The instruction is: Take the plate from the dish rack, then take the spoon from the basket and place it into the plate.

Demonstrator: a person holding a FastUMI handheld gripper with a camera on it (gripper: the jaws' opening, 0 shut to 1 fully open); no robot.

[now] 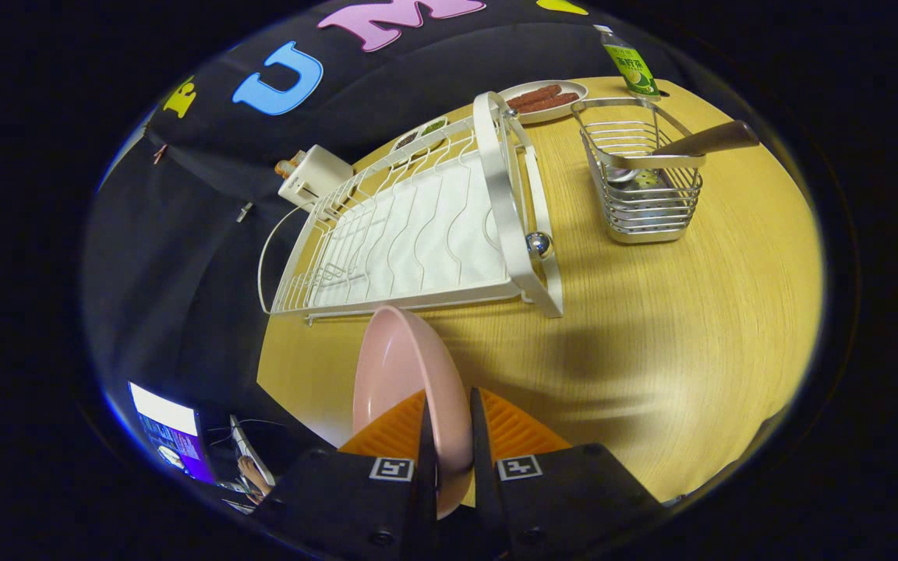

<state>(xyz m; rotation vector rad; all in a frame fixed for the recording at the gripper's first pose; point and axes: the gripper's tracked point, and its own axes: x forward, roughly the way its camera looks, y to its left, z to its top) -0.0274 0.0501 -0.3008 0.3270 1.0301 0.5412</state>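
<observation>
While clamped on the rim of the pink plate (406,382), gripper (449,436) held above the near part of the wooden tabletop (675,327), one finger on each face of the rim, both pressing. Plate standing on edge between the fingers, tilted, its hollow face turned to the left, its far rim reaching toward the near end of the dish rack (418,234) without touching it. Below and left of the fingers, past the tabletop's edge, a lit screen (168,436) and part of a hand (252,475). Just beyond the plate, the white wire rack lying lengthwise away from the gripper, its bars bare, a white drip tray under them and a round chrome knob (539,244) on the near corner post. To the right of the rack and a little apart from it, a metal wire basket (644,187) holding the spoon (683,152), bowl down inside, wooden handle leaning out over the right rim. At the rack's far left, a small white box (316,178). Farther still, a white dish of sausages (544,100) just behind the rack's far end, with a green-labelled bottle (628,66) behind the basket.
</observation>
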